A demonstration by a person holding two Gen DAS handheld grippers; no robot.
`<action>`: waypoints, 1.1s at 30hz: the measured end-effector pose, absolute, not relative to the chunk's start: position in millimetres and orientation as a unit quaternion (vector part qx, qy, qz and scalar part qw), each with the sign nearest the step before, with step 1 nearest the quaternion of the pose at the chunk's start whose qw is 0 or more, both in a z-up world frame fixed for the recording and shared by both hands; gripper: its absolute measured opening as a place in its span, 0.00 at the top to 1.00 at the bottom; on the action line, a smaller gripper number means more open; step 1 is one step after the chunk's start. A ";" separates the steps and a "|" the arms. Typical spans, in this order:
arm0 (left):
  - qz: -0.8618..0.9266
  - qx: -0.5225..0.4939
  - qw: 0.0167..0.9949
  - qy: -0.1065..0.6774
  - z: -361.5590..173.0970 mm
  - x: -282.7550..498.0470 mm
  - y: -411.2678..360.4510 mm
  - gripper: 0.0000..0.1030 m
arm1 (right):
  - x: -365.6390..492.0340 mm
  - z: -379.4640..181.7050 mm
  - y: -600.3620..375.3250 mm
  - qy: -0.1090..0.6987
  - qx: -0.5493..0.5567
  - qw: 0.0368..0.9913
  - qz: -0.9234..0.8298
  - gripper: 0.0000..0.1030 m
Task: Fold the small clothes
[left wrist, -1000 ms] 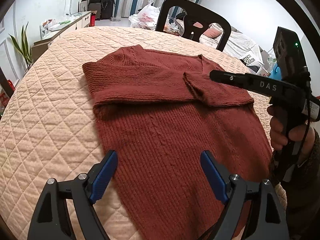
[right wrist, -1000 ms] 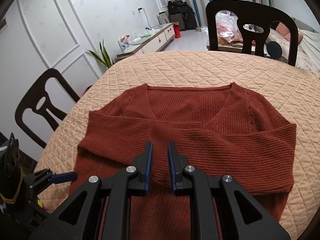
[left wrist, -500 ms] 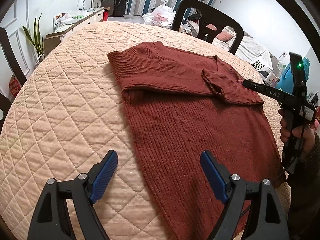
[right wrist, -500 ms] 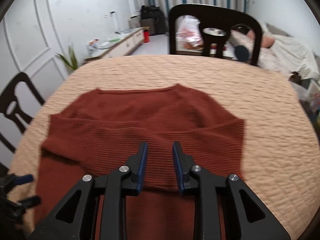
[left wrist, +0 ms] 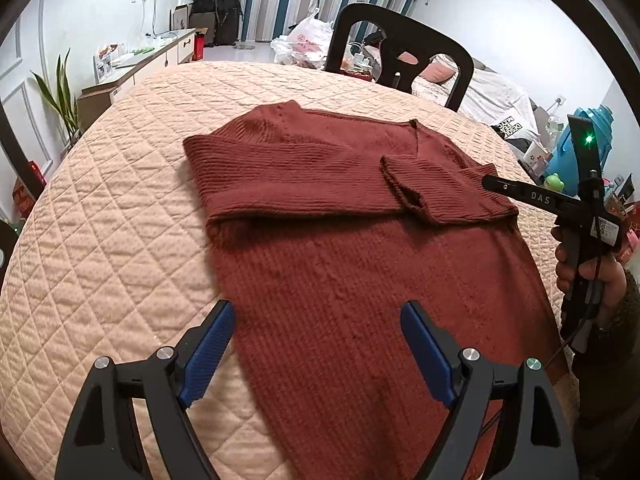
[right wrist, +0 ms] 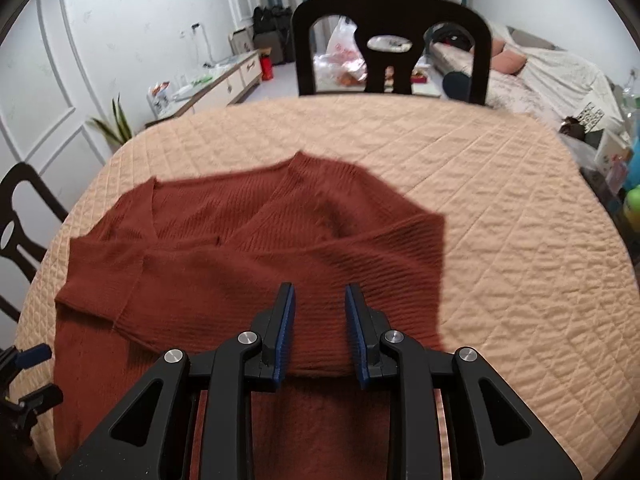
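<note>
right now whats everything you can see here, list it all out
sweater: one, rust red, flat on the table, both sleeves folded across the chest
quilted cover: one, peach, over the round table
chairs: two, black, one at the far edge, one at the left edge
plant: one, green, by the left wall
sideboard: one, white, along the left wall, cluttered
plastic bag: one, white, behind the far chair
bed: one, pale covers, far right
left gripper: black, blue pads, wide open over the sweater's lower left edge
right gripper: black, blue pads, narrow gap, nothing clamped
hand: one, holding the right gripper's handle
</note>
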State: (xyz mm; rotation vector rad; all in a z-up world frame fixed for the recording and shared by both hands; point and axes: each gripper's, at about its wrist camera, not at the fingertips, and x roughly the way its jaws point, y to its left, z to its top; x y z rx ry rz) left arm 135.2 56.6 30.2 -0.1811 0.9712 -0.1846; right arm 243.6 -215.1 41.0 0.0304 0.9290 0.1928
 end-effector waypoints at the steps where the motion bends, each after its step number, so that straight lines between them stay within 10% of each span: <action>1: -0.089 -0.086 0.876 0.465 30.0 135.7 55.5 0.16 | 245.2 40.9 -218.4 0.446 0.013 0.891 0.085 0.74; 33: -0.080 0.013 0.904 0.421 36.9 136.0 20.5 0.16 | 268.5 22.0 -228.5 0.455 -0.025 0.888 0.053 0.74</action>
